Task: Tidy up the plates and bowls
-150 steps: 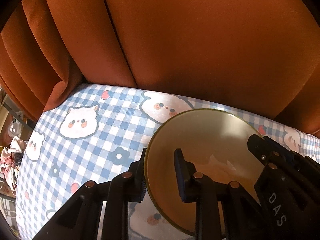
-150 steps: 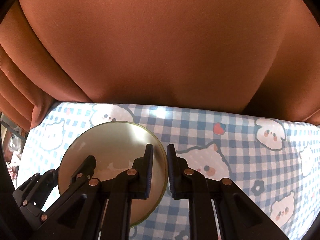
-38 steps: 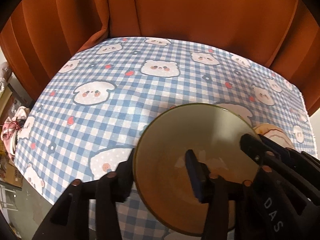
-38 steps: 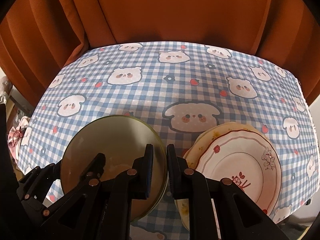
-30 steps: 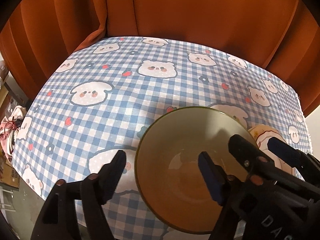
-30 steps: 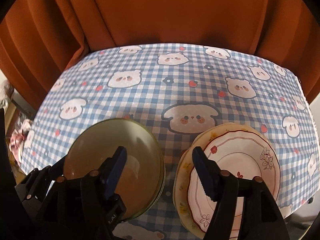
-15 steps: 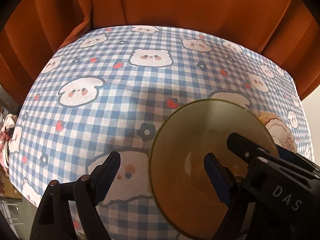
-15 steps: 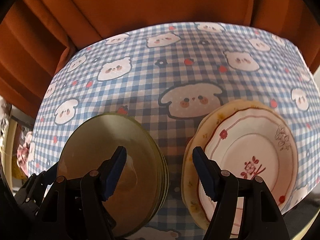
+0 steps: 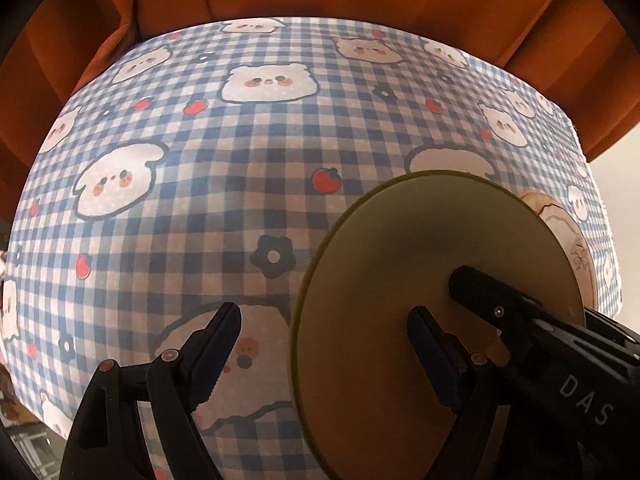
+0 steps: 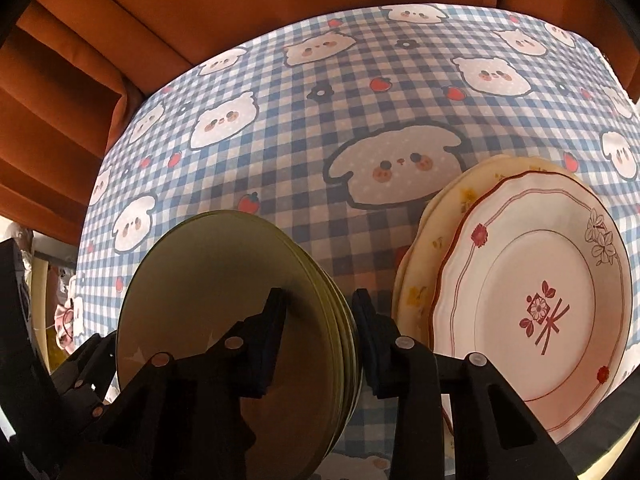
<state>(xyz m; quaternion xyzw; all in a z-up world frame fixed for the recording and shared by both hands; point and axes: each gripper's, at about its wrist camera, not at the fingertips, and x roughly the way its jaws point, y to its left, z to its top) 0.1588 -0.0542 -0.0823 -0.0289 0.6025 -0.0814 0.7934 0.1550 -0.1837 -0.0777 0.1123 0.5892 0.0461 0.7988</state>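
A: What's different with the left tongs [image 9: 324,344]?

B: Five seconds back they pinched the near-left rim of the olive bowl [image 9: 432,280]. Now they stand wide, the rim loose between them.

A: And the right tongs [image 10: 320,330]?

B: They gripped the bowl's right rim, spread wide a second ago, and are closing again around the rims of the stacked olive bowls [image 10: 336,300].

A: The view?

B: Earlier mostly orange curtain; now both cameras look steeply down at the counter [image 9: 240,152], with the stacked plates [image 10: 532,304] large beside the bowls near its front right corner.
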